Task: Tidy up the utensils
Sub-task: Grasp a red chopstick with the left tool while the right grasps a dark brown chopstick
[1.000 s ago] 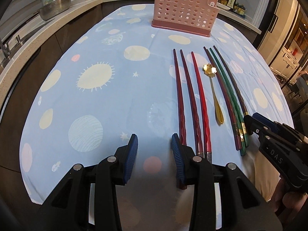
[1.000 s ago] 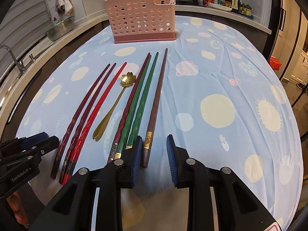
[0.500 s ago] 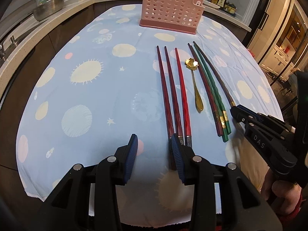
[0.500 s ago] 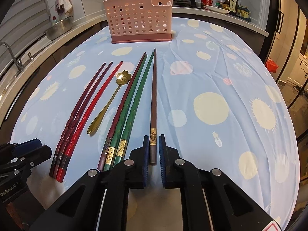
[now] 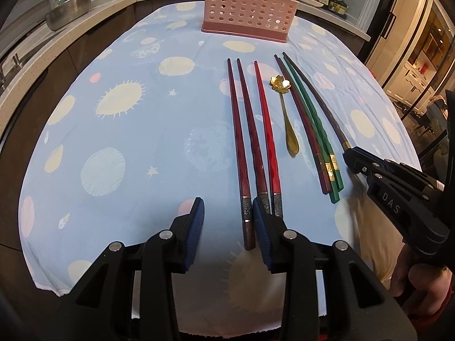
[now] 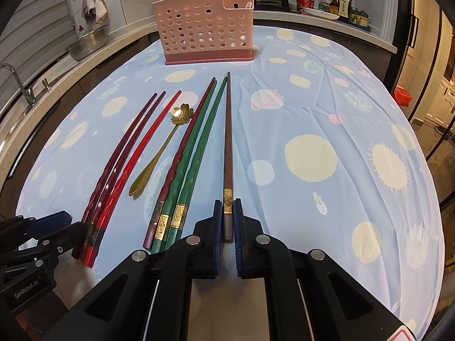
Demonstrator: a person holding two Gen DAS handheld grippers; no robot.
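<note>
The right gripper (image 6: 227, 218) pinches the thick gold-banded end of the long brown wooden chopstick (image 6: 228, 147) between its blue-padded fingers (image 6: 218, 221); the stick runs toward 12 o'clock, its tip pointing at the pink perforated plastic utensil caddy (image 6: 203, 29) standing upright at the far end of the table. The left gripper (image 5: 226, 227) is spread wide, its right pad touching the butt ends of three red faceted chopsticks (image 5: 257, 139), the leftmost one lying just inside the gap. At 9 o'clock of the held stick lie two green chopsticks and one dark maroon chopstick (image 6: 189, 153), close together, then the gold flower-bowled metal spoon (image 6: 162, 153), bowl toward the caddy. All rest on the light blue planet-print tablecloth (image 6: 327, 108).
</note>
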